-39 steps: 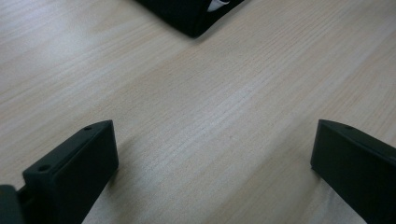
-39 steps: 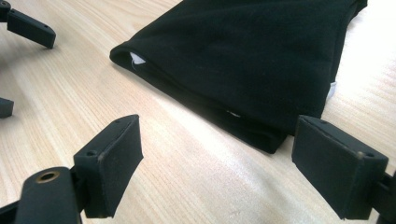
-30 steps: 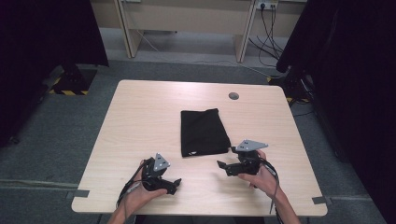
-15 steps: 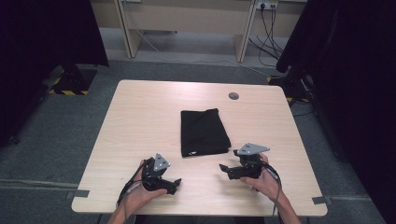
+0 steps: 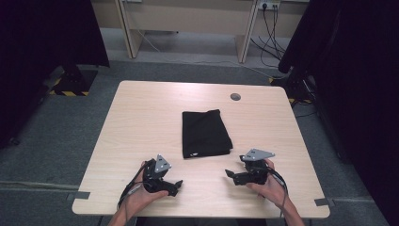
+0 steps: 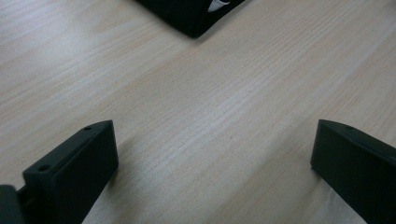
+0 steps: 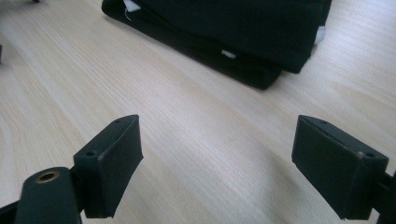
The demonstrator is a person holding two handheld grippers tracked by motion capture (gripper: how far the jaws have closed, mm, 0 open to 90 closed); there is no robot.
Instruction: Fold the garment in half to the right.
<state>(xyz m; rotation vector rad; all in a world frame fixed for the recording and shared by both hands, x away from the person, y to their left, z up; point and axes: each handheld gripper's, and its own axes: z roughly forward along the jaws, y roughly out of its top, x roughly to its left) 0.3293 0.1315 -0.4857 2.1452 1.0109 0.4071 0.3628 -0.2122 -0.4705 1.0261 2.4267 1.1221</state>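
A folded black cloth (image 5: pixel 205 133) lies flat in the middle of the light wooden table (image 5: pixel 141 117). My left gripper (image 5: pixel 173 185) rests low near the table's front edge, left of the cloth's near corner, jaws wide apart with only bare wood between them. The left gripper view has the cloth's corner (image 6: pixel 191 14) at the top, beyond the left gripper (image 6: pixel 212 154). My right gripper (image 5: pixel 232 174) is held by a hand at the front right, pointing left. In its own view the right gripper (image 7: pixel 217 154) is open and the cloth (image 7: pixel 243 32) lies just ahead, apart from the jaws.
A round grey grommet (image 5: pixel 235 96) sits in the tabletop behind the cloth at the far right. Desk legs and cables (image 5: pixel 268 23) stand on the grey floor beyond the table. Dark curtains (image 5: pixel 348 70) hang at both sides.
My right gripper has drawn back a little toward the table's front edge. The left gripper and the cloth have stayed put.
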